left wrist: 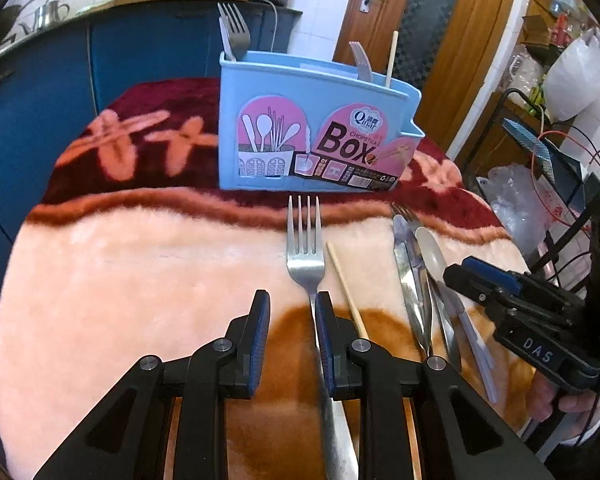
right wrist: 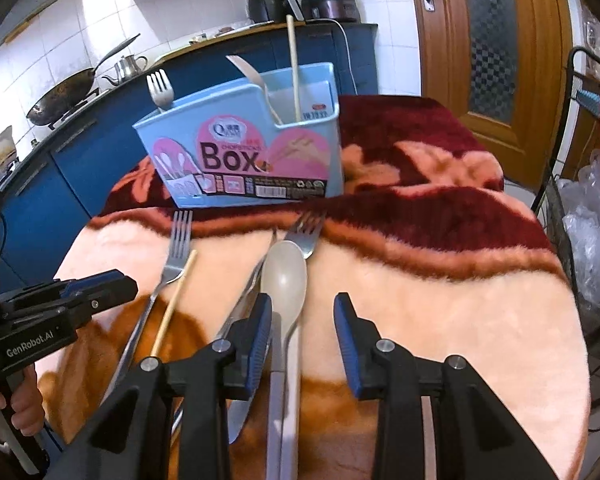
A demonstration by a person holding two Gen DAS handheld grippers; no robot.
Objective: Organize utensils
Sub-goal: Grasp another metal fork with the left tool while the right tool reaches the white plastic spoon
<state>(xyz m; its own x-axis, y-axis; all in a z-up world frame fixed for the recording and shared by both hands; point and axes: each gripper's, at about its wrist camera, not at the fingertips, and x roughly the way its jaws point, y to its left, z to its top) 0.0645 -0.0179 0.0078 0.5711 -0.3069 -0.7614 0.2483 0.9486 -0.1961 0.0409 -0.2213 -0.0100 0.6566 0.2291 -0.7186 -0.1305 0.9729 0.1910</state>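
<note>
A light blue chopstick box (left wrist: 312,128) stands at the back of the table; it also shows in the right wrist view (right wrist: 244,152), holding forks and one chopstick. My left gripper (left wrist: 290,304) is open, just above a steel fork (left wrist: 306,256) whose neck lies against the right finger. A loose chopstick (left wrist: 346,288) lies right of it. My right gripper (right wrist: 302,308) is open over a white plastic spoon (right wrist: 285,276), with a knife (right wrist: 244,304) and a second fork (right wrist: 306,232) beside it.
A fluffy pink and maroon blanket (left wrist: 140,264) covers the round table. Blue kitchen cabinets (left wrist: 40,100) stand behind at left. A wooden door (right wrist: 496,40) is behind at right. A wire rack (right wrist: 580,200) with plastic bags stands right of the table.
</note>
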